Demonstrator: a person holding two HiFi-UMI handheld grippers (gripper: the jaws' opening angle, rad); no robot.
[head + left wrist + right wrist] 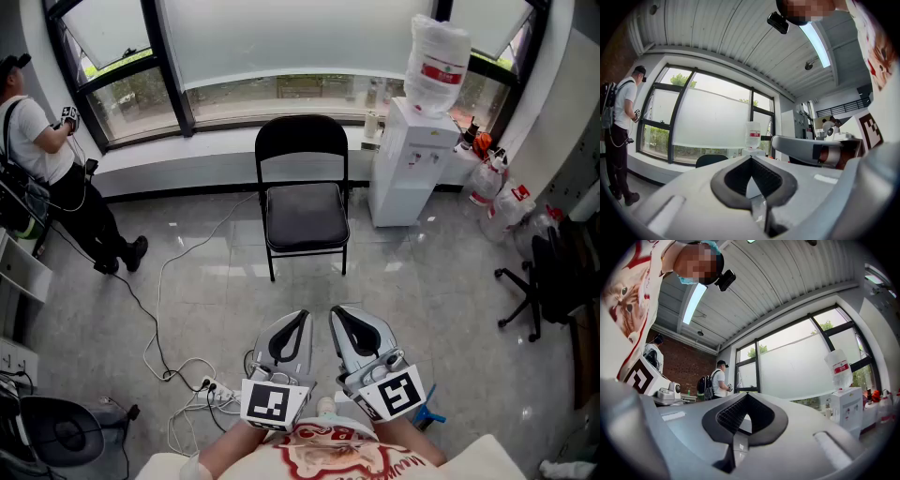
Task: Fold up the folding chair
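Left gripper and right gripper (jaws together, empty) hover well short of the open folding chair.

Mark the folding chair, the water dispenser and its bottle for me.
folding chair (305, 214), head view, seat cushion
water dispenser (400, 187), head view, white cabinet body
bottle (441, 73), head view, red label

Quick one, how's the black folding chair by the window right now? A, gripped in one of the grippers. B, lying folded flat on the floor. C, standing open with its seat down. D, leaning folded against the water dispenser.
C: the folding chair stands on its legs with its seat level and backrest upright, apart from the water dispenser beside it.
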